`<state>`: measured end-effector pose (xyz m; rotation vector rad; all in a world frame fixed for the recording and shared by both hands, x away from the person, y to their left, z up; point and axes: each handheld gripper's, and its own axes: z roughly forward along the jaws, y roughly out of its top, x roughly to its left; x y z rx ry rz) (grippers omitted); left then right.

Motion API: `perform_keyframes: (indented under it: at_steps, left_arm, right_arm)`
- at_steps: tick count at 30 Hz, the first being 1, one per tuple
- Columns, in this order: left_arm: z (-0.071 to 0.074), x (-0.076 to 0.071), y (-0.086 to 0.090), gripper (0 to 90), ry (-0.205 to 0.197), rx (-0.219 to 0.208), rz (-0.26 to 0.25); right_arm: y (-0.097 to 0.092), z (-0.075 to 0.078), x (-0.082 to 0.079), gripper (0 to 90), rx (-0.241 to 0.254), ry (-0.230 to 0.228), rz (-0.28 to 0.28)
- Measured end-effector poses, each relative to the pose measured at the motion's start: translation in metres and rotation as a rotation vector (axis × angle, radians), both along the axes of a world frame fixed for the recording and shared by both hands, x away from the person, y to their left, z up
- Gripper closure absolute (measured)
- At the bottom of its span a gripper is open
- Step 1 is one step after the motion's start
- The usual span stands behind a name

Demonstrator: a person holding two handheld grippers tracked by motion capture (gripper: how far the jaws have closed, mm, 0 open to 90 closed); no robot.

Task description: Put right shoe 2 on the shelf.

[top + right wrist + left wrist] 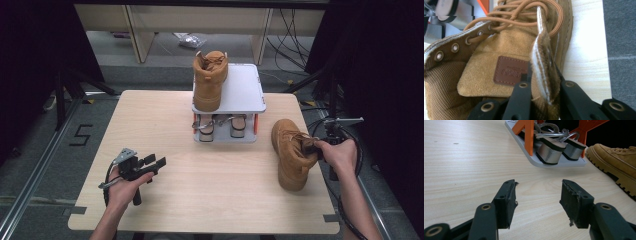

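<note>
Right gripper (pixel 316 146) has its black jaws clamped on the collar edge of the tan suede lace-up boot (pixel 292 152). In the right gripper view the right gripper (pixel 544 90) pinches the padded collar wall: one jaw sits inside the boot (pixel 506 50) beside the brown leather tongue label (pixel 510 70), the other outside. No earlier frame here, so only the grip itself is reported.

Landmark: the small two-tier shoe rack (pixel 240 90) with grey plates and orange posts, at the far middle of the light wooden table (pixel 200 175).

- Gripped boot stands on the table to the right of the rack and nearer the person, near the table's right edge. Not touching the rack. It looks tilted; cannot tell how much of the sole is down.
- Second matching tan boot (pixel 209 80) stands upright on the rack's top plate, on its left half.
- Pair of silver block-heel sandals (pixel 222 127) sits on the rack's lower plate, heels facing the person.

Left gripper (pixel 147 164) is held above the table, left of the rack and nearer the person, well apart from it. In the left gripper view the left gripper (pixel 537 195) shows jaws spread wide, bare tabletop between them, gripping nothing. The rack (pixel 529 135), the sandals (pixel 551 150) and the boot's toe (pixel 616 162) lie ahead of it.
</note>
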<state>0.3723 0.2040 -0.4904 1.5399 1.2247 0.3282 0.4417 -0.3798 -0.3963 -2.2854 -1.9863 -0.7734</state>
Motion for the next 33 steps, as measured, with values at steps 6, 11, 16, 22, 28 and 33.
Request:
perform_keyframes:
  at_steps: [6,11,16,22,28,33]
  left_arm:
    - [0.001,-0.003,0.001,45.0,0.003,0.002,0.006]
    - [0.001,-0.004,0.001,45.0,0.000,-0.001,0.004]
    - [0.001,-0.005,0.002,45.0,-0.005,-0.002,0.003]
    - [0.002,-0.006,0.004,44.9,-0.008,-0.005,0.007]
    - [0.000,-0.005,0.004,44.8,-0.001,0.001,0.010]
    - [-0.001,-0.005,0.004,44.7,0.002,0.000,0.006]
  right_arm:
    - [-0.003,0.007,-0.003,85.0,0.050,-0.023,-0.073]
    - [-0.010,0.016,-0.008,85.1,0.078,-0.059,-0.098]
    - [-0.011,0.026,-0.010,85.0,0.086,-0.087,-0.115]
    - [-0.011,0.034,-0.009,85.0,0.089,-0.108,-0.127]
    - [-0.010,0.039,-0.006,85.0,0.135,-0.109,-0.139]
    - [-0.012,0.040,-0.002,85.0,0.121,-0.151,-0.100]
